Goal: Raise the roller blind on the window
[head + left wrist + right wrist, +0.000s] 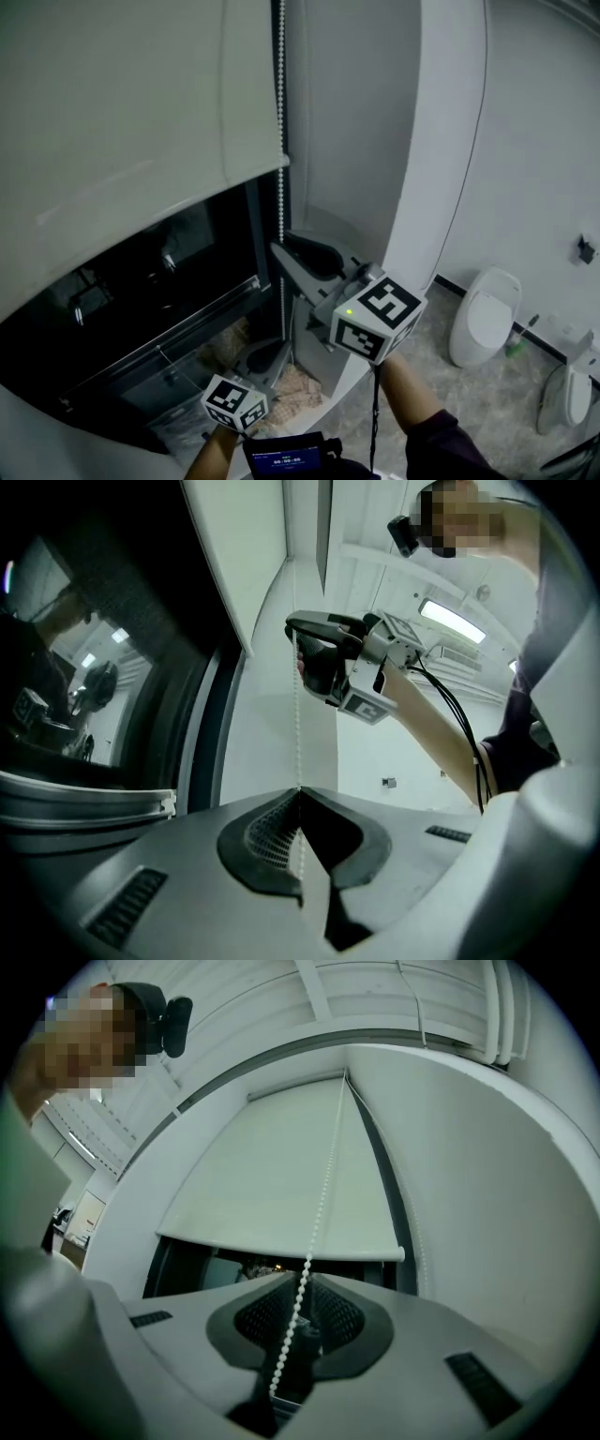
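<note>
The left gripper [300, 797], the lower of the two, is pinching its grey jaws together on the white plastic bead chain [281, 112]. The chain is running down between the black ribbed pads [267, 832]. In the head view this gripper is sitting near the bottom edge, low against the window frame.

Higher on the same chain, the right gripper [305, 1279] is clamping it as well. Its jaws are drawn in narrow, and the beads are lying across the dark meshed pads [342, 1314]. Its black-and-white marker cube [378, 317] is facing the head camera, with a bare forearm [408, 380] reaching up behind it.

The chain is hanging straight, just beside the right edge of the cream fabric roller blind [122, 122]. The blind is covering the upper part of the window. Its pale bottom bar [281, 1244] is sitting partway up, and a dark glass pane [141, 281] is showing beneath it.

Farther off to the right, a white ceramic toilet [487, 314] is standing on the grey speckled floor [469, 398], well apart from the window.
</note>
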A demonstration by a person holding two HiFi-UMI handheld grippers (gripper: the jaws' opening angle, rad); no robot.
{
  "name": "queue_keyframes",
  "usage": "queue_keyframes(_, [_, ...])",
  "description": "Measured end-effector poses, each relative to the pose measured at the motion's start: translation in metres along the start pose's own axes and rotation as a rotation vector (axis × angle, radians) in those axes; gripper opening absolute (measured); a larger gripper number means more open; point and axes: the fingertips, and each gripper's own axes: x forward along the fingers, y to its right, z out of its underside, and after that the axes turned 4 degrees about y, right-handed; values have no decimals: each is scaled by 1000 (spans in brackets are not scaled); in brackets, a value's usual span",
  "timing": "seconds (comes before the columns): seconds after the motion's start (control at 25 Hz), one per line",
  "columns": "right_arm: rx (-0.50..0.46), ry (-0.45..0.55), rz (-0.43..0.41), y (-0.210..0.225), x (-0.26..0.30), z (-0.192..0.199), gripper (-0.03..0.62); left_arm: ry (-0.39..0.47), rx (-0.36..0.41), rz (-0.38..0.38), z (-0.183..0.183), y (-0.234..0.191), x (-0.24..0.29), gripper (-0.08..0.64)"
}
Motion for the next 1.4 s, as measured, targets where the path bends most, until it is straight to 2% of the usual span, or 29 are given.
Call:
queue_keyframes(0.08, [-1, -8, 10, -2, 1, 4, 27, 2, -23, -7, 5, 0, -5, 12])
queue_keyframes(0.2, [40, 10, 24, -1, -3, 11, 14, -5, -29, -16, 10, -3, -9, 12])
queue_keyframes(0.44, [-15, 36, 67, 0, -14, 20, 11, 45, -85, -18, 12, -11, -21, 14])
queue_keyframes(0.64, [-38, -28, 61, -7, -18, 45, 11, 162, -100, -39, -37, -21, -28, 14])
queue_keyframes(0.84, [-41, -105, 59, -18, -28, 89, 11, 251, -40, -15, -93, -21, -24, 14])
queue_keyframes(1.04, [-1, -211, 55, -31, -42, 134, 11, 272, 16, 13, -140, -14, -8, 15])
queue_keyframes(1.4, [10, -281, 51, -49, -66, 194, 11, 268, 100, 73, -189, -10, 22, 15])
